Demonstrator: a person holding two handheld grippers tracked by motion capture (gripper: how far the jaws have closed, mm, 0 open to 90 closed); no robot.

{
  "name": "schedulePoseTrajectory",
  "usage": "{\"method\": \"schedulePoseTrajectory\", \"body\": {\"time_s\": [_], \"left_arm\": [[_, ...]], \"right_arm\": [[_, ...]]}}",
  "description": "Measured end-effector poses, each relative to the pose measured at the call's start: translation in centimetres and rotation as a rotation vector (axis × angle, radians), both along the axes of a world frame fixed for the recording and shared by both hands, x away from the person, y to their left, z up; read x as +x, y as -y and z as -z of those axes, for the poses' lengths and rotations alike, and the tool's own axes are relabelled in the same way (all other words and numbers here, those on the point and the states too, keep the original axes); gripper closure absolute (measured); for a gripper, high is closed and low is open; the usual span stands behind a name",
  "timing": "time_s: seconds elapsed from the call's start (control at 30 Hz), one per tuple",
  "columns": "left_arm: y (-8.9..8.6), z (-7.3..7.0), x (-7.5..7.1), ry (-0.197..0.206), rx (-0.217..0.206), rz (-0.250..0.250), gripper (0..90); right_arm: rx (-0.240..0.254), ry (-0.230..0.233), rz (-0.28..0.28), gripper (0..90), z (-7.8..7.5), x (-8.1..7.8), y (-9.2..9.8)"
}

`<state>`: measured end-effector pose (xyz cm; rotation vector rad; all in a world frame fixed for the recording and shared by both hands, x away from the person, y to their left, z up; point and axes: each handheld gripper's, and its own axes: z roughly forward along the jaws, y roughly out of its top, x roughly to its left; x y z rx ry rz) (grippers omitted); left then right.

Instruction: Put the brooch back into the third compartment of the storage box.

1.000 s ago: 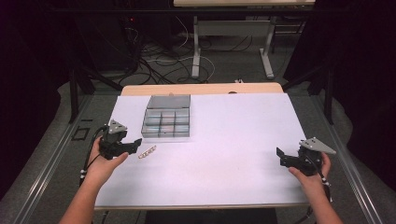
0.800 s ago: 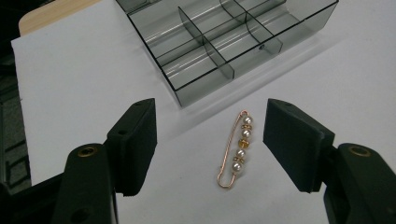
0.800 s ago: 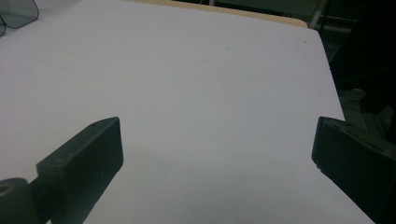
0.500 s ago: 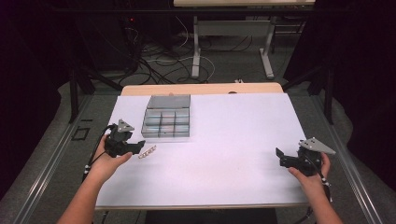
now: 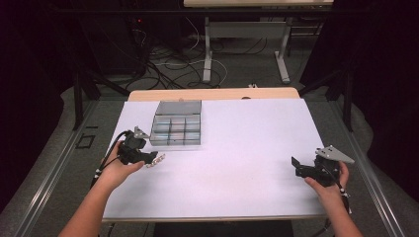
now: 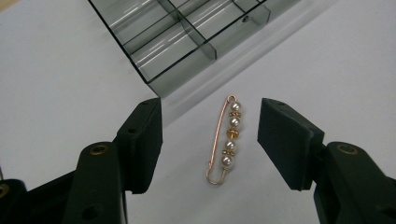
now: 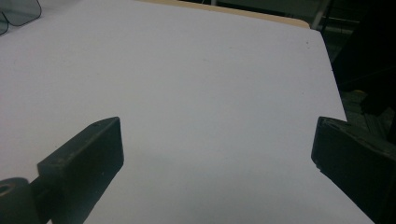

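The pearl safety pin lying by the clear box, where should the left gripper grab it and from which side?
Probably across the beaded middle of the pin, coming straight down. It lies flat on the white table, lengthwise between the left gripper's open jaws, so closing squeezes the thin wire and pearls crosswise.

High view looks down the table (image 5: pixel 237 143); both gripper views hover close over its white top.
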<state>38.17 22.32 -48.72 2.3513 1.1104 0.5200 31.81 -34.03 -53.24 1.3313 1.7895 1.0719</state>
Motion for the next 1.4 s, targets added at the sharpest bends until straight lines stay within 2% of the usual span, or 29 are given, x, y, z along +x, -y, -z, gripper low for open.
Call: {"method": "schedulePoseTrajectory", "body": {"time_s": [0.13, 0.17, 0.2, 0.23, 0.37, 0.53, 0.73, 0.87, 0.9, 0.93, 1.23, 1.4], "left_arm": [[0.2, 0.3, 0.2, -0.031, 0.010, 0.017, 41.0], [0.2, 0.3, 0.3, -0.039, 0.017, 0.015, 41.9], [0.3, 0.4, 0.4, -0.045, 0.022, 0.013, 42.5], [0.3, 0.5, 0.6, -0.073, 0.029, 0.015, 43.2], [0.4, 0.6, 0.8, -0.098, 0.029, 0.016, 49.0], [0.7, 0.7, 1.1, -0.129, 0.044, 0.009, 55.1], [0.8, 1.0, 1.6, -0.155, 0.035, 0.014, 60.9], [0.9, 1.4, 1.8, -0.174, 0.030, 0.015, 63.8], [1.0, 1.4, 1.9, -0.180, 0.032, 0.009, 64.4], [1.0, 1.5, 2.0, -0.185, 0.034, 0.008, 65.2], [1.1, 2.1, 2.4, -0.237, 0.022, 0.003, 70.9], [1.2, 2.2, 2.5, -0.244, 0.032, 0.003, 73.0]], "right_arm": [[0.000, -0.001, 0.003, 2.1, 0.0, 0.0, 0.0], [0.005, 0.019, 0.010, 2.1, 0.2, 0.1, -0.1], [0.004, 0.018, 0.009, 2.1, 0.2, 0.1, 0.0], [0.004, 0.017, 0.010, 2.1, 0.2, 0.1, 0.0], [-0.002, -0.015, 0.005, 2.1, 0.0, 0.0, 0.0], [0.004, -0.009, 0.003, 2.2, 0.2, 0.1, 0.0], [-0.001, -0.023, 0.003, 2.1, 0.1, 0.0, 0.2], [0.007, -0.011, 0.002, 2.2, 0.2, 0.1, 0.2], [-0.001, -0.024, 0.008, 2.1, 0.2, 0.1, 0.2], [0.007, -0.012, 0.002, 2.2, 0.2, 0.2, 0.2], [0.012, -0.017, 0.003, 2.2, 0.3, 0.2, 0.2], [0.012, -0.016, 0.002, 2.1, 0.3, 0.2, 0.2]]}}
